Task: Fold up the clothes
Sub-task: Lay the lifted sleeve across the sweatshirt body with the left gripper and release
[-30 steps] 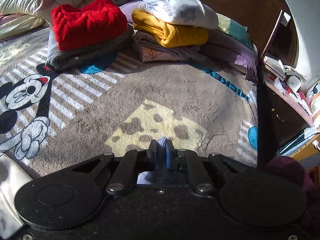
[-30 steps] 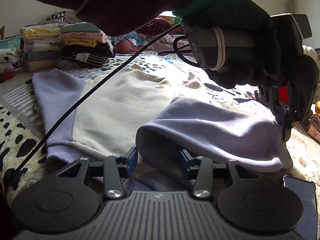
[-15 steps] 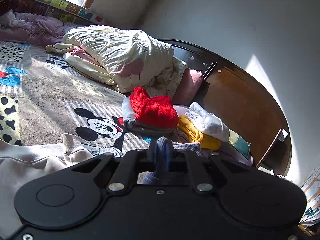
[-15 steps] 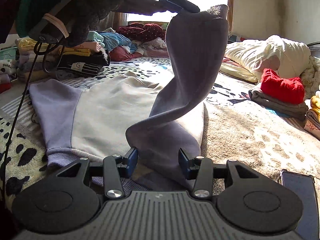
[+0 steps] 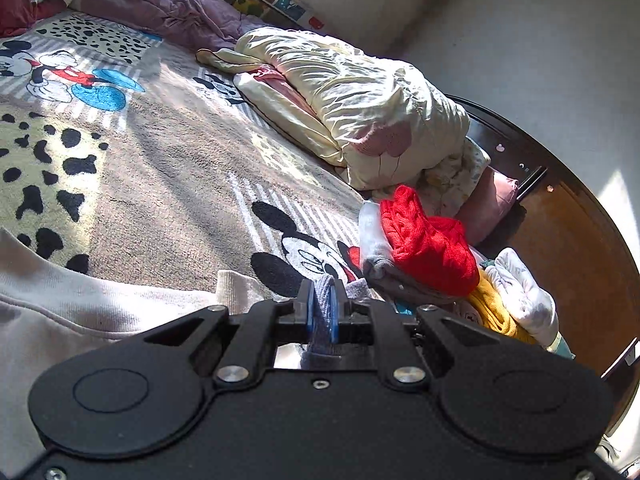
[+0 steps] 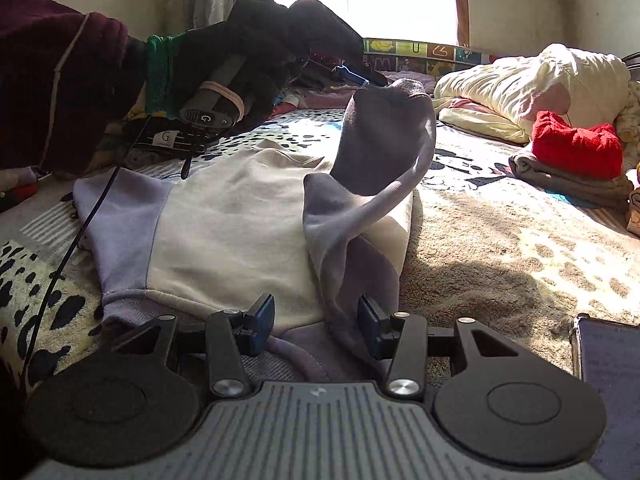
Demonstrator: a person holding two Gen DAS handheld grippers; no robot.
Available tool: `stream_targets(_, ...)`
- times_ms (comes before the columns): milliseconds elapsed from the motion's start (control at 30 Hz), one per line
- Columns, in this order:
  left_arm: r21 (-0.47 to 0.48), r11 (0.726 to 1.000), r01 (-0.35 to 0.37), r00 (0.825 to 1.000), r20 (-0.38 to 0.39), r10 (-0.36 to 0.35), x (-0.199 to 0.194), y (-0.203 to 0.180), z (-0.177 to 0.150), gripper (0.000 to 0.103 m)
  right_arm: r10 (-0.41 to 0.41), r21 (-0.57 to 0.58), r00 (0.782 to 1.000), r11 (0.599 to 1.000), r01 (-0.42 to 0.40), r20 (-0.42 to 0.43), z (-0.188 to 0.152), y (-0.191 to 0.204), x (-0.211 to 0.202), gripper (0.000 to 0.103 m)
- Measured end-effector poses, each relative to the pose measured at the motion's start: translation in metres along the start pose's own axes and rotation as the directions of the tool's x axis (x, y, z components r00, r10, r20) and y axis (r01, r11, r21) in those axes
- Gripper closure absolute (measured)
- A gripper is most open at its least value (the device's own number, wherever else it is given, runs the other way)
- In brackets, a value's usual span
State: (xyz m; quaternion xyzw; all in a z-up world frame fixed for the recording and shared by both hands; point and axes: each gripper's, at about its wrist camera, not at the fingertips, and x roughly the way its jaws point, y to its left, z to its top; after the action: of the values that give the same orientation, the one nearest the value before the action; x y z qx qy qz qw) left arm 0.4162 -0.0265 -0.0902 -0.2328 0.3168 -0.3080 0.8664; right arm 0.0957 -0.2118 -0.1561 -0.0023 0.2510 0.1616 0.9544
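One bed, covered by a plush cartoon-print blanket (image 6: 500,248), sunlit, white walls around. One cream quilt (image 5: 360,112), bunched. One cream-and-lilac sweatshirt (image 6: 224,232) lying flat on the blanket. One red knit (image 6: 576,148) atop folded grey. One lilac sleeve (image 6: 380,160) lifted, pinched in the left gripper (image 5: 322,312). Right gripper (image 6: 316,320): jaws apart, straddling the hem.

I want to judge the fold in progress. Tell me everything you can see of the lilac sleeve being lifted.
The lilac sleeve looks like soft jersey. It rises twisted from the cream sweatshirt body lying flat on the bed, its ribbed cuff pinched high in the left gripper. Its lower part hangs between the right gripper and its open fingers, apparently ungripped.
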Motion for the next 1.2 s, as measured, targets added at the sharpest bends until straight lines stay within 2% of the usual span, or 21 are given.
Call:
stream_targets(133, -0.027, 0.999, -0.019, 1.000, 0.001, 0.019, 0.001, 0.020, -0.003, 0.097, 0.007, 0.016, 1.000, 1.000, -0.007, -0.007, 0.000, -0.003, 0.001, 0.056)
stream_targets(400, -0.035, 0.997, -0.076, 0.997, 0.003, 0.076, 0.000, 0.035, 0.004, 0.097, 0.018, 0.025, 1.000, 1.000, -0.017, -0.016, 0.001, -0.004, 0.003, 0.055)
stream_targets(567, 0.041, 0.995, -0.094, 0.994, -0.049, 0.096, 0.019, 0.033, -0.003, 0.097, 0.043, 0.027, 0.999, 0.999, -0.042, -0.030, 0.002, -0.009, 0.004, 0.053)
stream_targets(733, 0.064, 0.991, -0.117, 0.991, -0.063, 0.121, 0.033, 0.033, -0.006, 0.097, 0.034, 0.008, 0.999, 0.999, -0.034, -0.036, 0.001, -0.007, 0.004, 0.053)
stream_targets(800, 0.086, 0.991, -0.101, 0.992, -0.074, 0.107, 0.035, 0.031, -0.007, 0.097, 0.032, 0.001, 0.999, 1.000, -0.032, -0.039, 0.001, -0.006, 0.004, 0.053)
stream_targets(900, 0.094, 0.986, -0.137, 0.987, -0.068, 0.144, 0.036, 0.028, -0.004, 0.097, 0.033, -0.001, 0.999, 0.999, -0.034, -0.043, 0.001, -0.006, 0.002, 0.053)
stream_targets(933, 0.108, 0.979, -0.176, 0.980, -0.079, 0.184, 0.037, 0.027, -0.004, 0.094, 0.035, 0.001, 0.998, 0.999, -0.035, -0.043, 0.001, -0.006, 0.002, 0.053)
stream_targets(1000, 0.113, 0.968, -0.222, 0.969, -0.087, 0.233, 0.034, 0.026, -0.003, 0.075, 0.028, 0.003, 0.999, 1.000, -0.028, -0.038, 0.002, -0.007, -0.001, 0.053)
stream_targets(1133, 0.116, 0.966, -0.230, 0.973, 0.002, 0.231, -0.006, 0.015, -0.008, 0.075, -0.018, 0.005, 1.000, 1.000, 0.018, -0.012, 0.005, -0.010, -0.011, 0.054)
stream_targets(1200, 0.162, 0.964, -0.212, 0.976, -0.005, 0.216, -0.022, 0.003, -0.017, 0.075, -0.041, 0.006, 0.999, 0.999, 0.041, 0.001, 0.007, -0.012, -0.017, 0.056)
